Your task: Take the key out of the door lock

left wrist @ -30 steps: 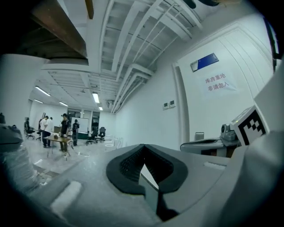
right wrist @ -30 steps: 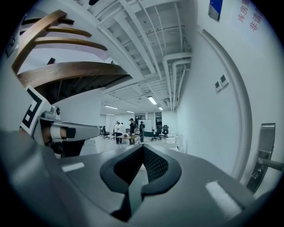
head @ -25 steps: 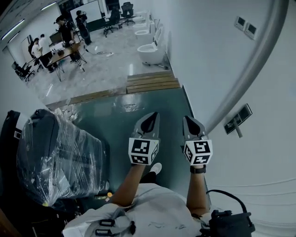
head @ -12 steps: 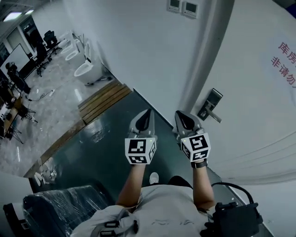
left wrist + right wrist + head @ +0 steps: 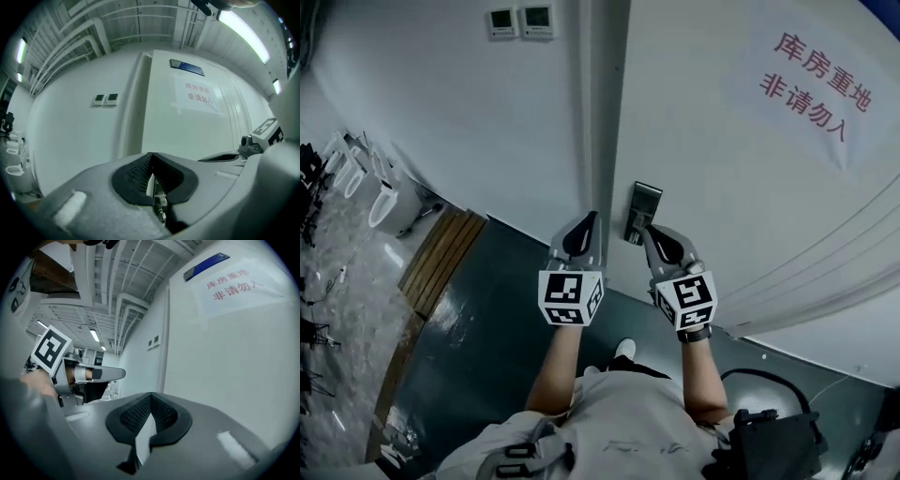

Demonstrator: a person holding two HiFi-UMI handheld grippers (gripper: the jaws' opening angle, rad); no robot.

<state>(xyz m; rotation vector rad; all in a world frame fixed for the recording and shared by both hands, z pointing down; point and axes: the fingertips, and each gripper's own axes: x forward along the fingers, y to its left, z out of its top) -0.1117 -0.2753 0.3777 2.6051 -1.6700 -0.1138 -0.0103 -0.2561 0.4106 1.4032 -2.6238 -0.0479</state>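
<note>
A white door (image 5: 741,178) with a red-lettered sign (image 5: 814,84) fills the right of the head view. Its dark lock plate (image 5: 642,211) sits near the door's left edge; I cannot make out a key on it. My left gripper (image 5: 585,219) is held level just left of the lock, in front of the door frame, jaws shut and empty. My right gripper (image 5: 650,232) is just below the lock plate, also shut and empty. The left gripper view has shut jaws (image 5: 151,159) facing the door (image 5: 187,126). The right gripper view has shut jaws (image 5: 151,399) before the door (image 5: 234,357).
Two wall control panels (image 5: 520,21) hang on the white wall left of the door frame. A wooden step (image 5: 441,258) and white toilets (image 5: 389,202) lie at the far left. Dark green floor (image 5: 478,347) is underfoot. A black pack (image 5: 764,445) hangs at my lower right.
The view has swung from the room round to the door. Both grippers swept with it, still shut, and the lock plate went from right of them to directly ahead.
</note>
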